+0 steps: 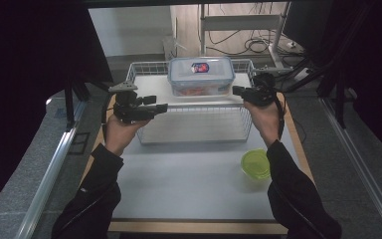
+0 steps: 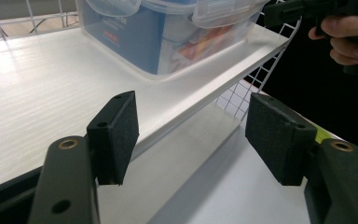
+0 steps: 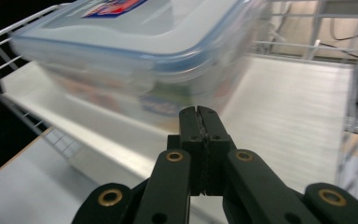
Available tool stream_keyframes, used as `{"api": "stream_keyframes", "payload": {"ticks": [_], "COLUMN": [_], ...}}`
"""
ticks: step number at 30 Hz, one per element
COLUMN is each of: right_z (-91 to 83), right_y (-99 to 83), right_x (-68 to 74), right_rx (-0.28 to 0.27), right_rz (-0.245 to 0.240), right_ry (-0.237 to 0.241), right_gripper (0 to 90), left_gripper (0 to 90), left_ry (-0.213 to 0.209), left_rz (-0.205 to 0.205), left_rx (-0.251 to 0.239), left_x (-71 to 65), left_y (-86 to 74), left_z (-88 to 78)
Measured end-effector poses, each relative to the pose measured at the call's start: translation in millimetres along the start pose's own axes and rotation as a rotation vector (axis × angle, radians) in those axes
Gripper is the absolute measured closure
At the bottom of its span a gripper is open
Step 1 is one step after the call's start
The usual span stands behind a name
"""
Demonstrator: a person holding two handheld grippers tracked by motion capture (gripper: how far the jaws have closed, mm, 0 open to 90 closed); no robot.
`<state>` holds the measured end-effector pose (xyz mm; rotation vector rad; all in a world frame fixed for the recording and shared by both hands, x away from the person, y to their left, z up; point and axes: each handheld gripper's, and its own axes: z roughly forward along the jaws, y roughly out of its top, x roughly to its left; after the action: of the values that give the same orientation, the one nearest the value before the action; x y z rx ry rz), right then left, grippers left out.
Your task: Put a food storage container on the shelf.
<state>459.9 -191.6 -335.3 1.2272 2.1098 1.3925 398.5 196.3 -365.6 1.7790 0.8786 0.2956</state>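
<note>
- Left gripper [image 1: 163, 107] hangs at the wire rack's [image 1: 194, 137] left end, jaws apart and empty, its pads [image 2: 121, 133] on either side of the front edge of the white shelf [image 2: 51, 93].
- Between the hands, the clear lidded container [image 1: 201, 74] sits on the shelf's back half, blue-rimmed lid on, well apart from the left pads.
- Right gripper [image 1: 236, 90] is clenched on nothing, tip just beside the container's right end [image 3: 135, 60]; whether it touches cannot be told.
- Judged step: nudging the container leftward. A low, level push on the wall suits best; pushing high could tip it.
- Green bowl [image 1: 256, 163] sits on the table [image 1: 189, 179], out of the way.
</note>
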Motion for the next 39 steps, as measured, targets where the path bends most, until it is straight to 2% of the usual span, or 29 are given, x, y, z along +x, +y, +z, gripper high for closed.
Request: {"api": "stream_keyframes", "payload": {"ticks": [6,21,25,28,33,39], "right_z": [13.3,37.6,32.5,23.7,7.8,-11.0], "right_y": [5.8,16.9,12.7,5.5,-11.3,-33.2], "right_x": [-0.5,18.4,16.3,14.8,16.4,22.7], "right_rx": [0.017,0.043,0.043,0.027,0.015,-0.001], "right_rz": [-0.001,-0.021,-0.028,-0.037,-0.073,-0.109], "right_ry": [-0.055,-0.061,-0.053,-0.026,0.025,0.076], "right_gripper": [89.5,89.4,87.1,82.6,72.1,59.6], "left_gripper": [34.1,33.0,31.4,28.7,22.0,15.5], "left_ry": [0.004,0.0,-0.002,0.009,0.051,0.086], "left_rz": [-0.006,-0.012,0.004,0.023,0.065,0.084], "left_rx": [0.002,0.003,0.009,0.023,0.05,0.064], "left_x": [1.9,1.9,-1.7,-7.1,-21.2,-33.6], "left_y": [-2.8,-11.4,-16.1,-22.5,-38.5,-62.1], "left_z": [-3.2,-12.4,-15.6,-16.4,-17.3,-19.2]}}
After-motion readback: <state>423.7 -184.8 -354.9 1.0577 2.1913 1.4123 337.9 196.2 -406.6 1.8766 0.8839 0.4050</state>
